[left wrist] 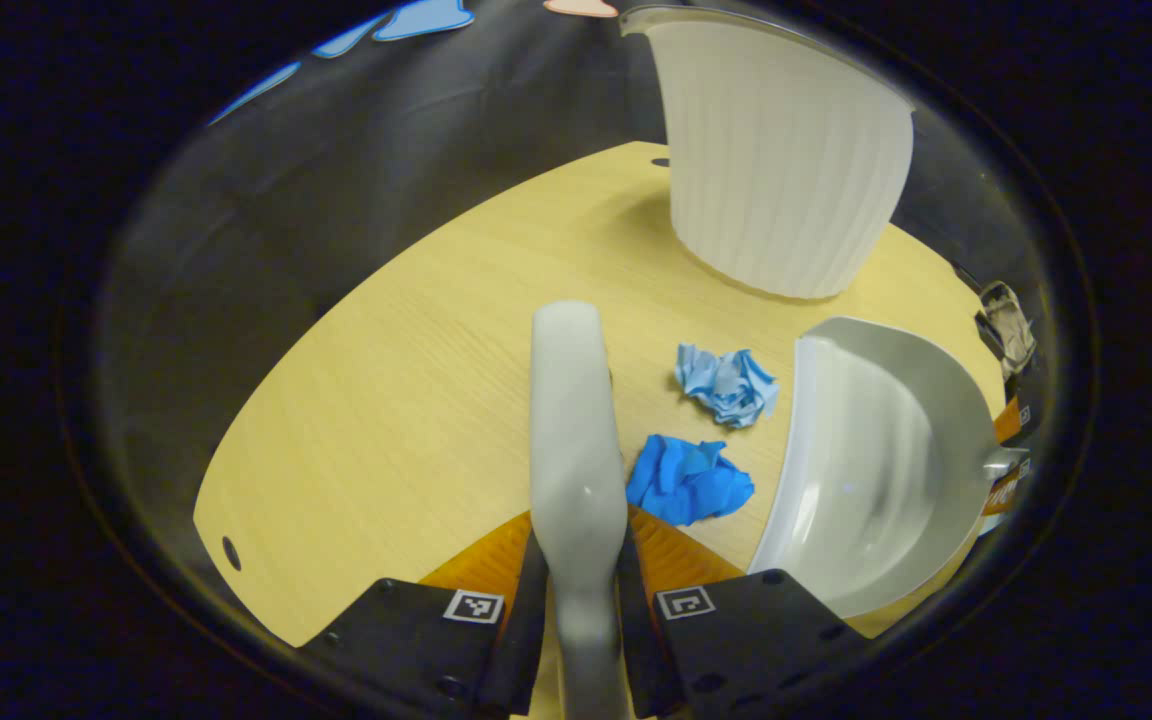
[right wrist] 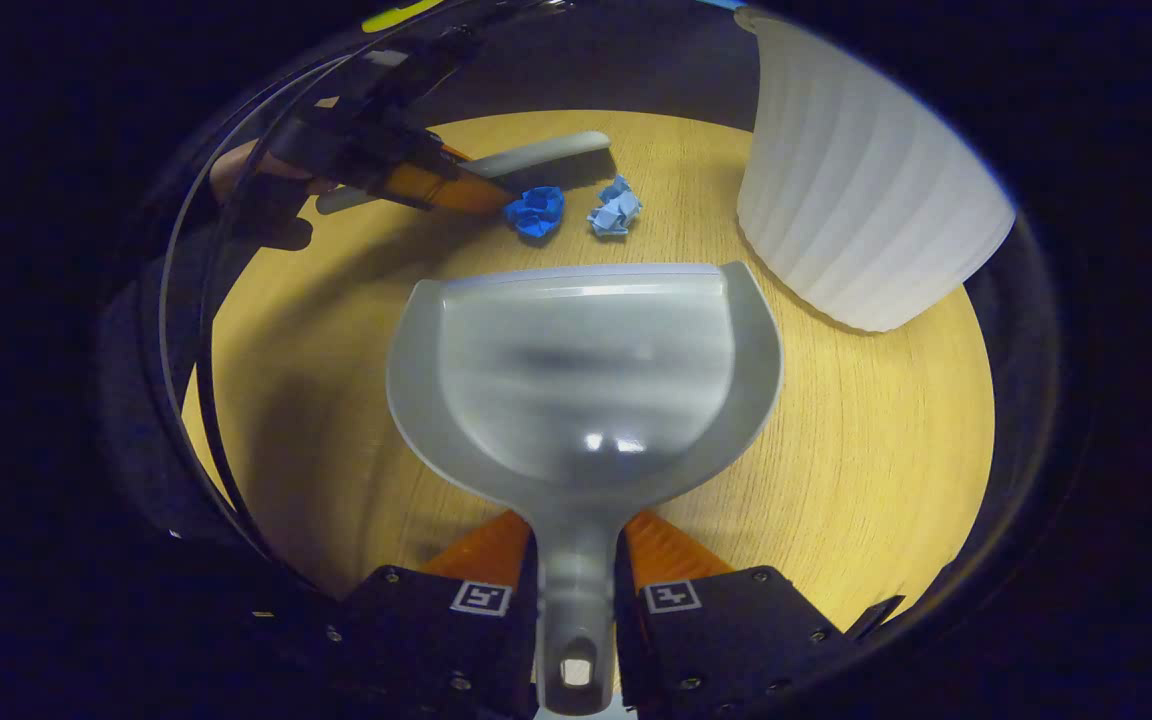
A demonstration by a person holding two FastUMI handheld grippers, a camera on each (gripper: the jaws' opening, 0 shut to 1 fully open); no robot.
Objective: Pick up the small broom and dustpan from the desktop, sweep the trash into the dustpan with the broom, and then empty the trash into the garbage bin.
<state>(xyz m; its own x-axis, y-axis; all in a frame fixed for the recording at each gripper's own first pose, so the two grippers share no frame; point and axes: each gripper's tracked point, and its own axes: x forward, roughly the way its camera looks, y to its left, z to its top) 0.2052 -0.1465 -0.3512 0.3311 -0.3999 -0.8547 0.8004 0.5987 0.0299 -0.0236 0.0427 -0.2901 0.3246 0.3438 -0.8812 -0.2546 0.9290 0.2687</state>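
Left gripper view, left to right:

- Tabletop [left wrist: 386, 400]: pale wood, carries everything listed.
- Broom [left wrist: 568, 400]: grey, lying forward from the left tool [left wrist: 581, 590], head toward the far side. It sits just left of the scraps, most likely so a sideways stroke pushes them toward the dustpan.
- Left tool: fingers closed to the width of the broom handle, one pressing on each side; nothing else held.
- Dark blue scrap [left wrist: 688, 482]: crumpled, just right of the broom; whether they touch is hard to say.
- Light blue scrap [left wrist: 728, 385]: crumpled, a little farther off, apart from the dark one.
- Dustpan [left wrist: 876, 470]: grey, open lip facing the scraps and near them, placed as the catcher for the sweep.
- Bin [left wrist: 786, 170]: white, ribbed, upright on the tabletop behind the dustpan, near for emptying.

Right gripper view, left to right:

- Left tool [right wrist: 466, 190], with a hand [right wrist: 256, 170] behind it, far across the tabletop, broom [right wrist: 536, 155] alongside.
- Dark blue scrap [right wrist: 536, 212] and light blue scrap [right wrist: 616, 212]: side by side beyond the dustpan lip, neither inside the pan.
- Dustpan [right wrist: 576, 360]: empty, mouth facing the scraps. Its lip seems low to the tabletop; contact is unclear.
- Right tool [right wrist: 576, 600]: fingers drawn in narrowly, clamping the dustpan's handle from both sides.
- Bin [right wrist: 856, 200]: right of the dustpan.

Judgement: both implements are in hand, sweeping not yet done.
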